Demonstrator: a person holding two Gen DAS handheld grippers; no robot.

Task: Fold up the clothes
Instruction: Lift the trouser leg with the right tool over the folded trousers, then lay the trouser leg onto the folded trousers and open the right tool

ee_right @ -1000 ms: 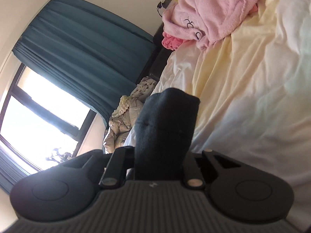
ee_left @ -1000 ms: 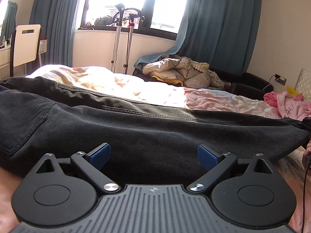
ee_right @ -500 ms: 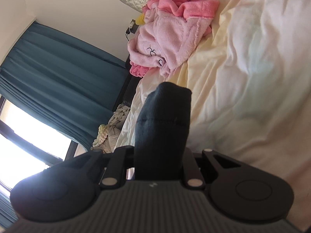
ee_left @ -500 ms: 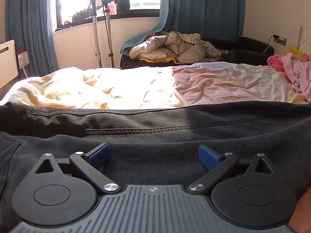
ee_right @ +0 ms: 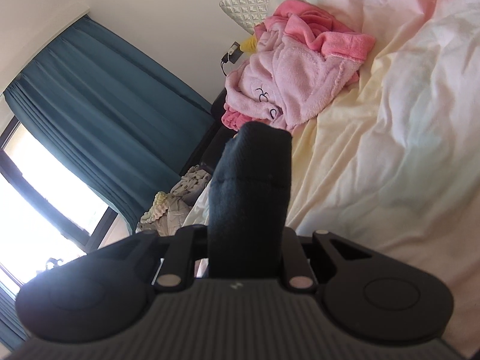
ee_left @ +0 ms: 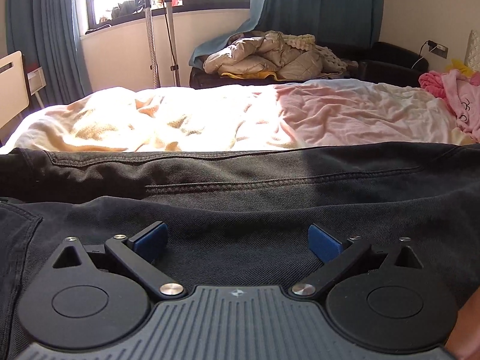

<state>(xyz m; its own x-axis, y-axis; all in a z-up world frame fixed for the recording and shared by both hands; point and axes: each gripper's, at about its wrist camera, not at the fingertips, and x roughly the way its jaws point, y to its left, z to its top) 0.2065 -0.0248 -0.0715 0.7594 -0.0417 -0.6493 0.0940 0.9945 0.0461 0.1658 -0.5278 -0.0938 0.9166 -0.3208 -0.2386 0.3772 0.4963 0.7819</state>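
While the right gripper (ee_right: 244,240) pinches a jeans hem, the black jeans (ee_left: 240,186) run crosswise — long axis left-right — under the left gripper (ee_left: 237,240), fingers spread.

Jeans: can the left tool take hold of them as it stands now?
Probably yes. The left tool is open directly over the jeans, with nothing between; the right tool holds one end.

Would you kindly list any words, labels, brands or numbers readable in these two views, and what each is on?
No readable words or numbers.
Left gripper: a small emblem on the body, no letters.
Right gripper: a small pale mark on the body, too blurred to read.
Pink robe: black embroidered squiggles, not legible as text.
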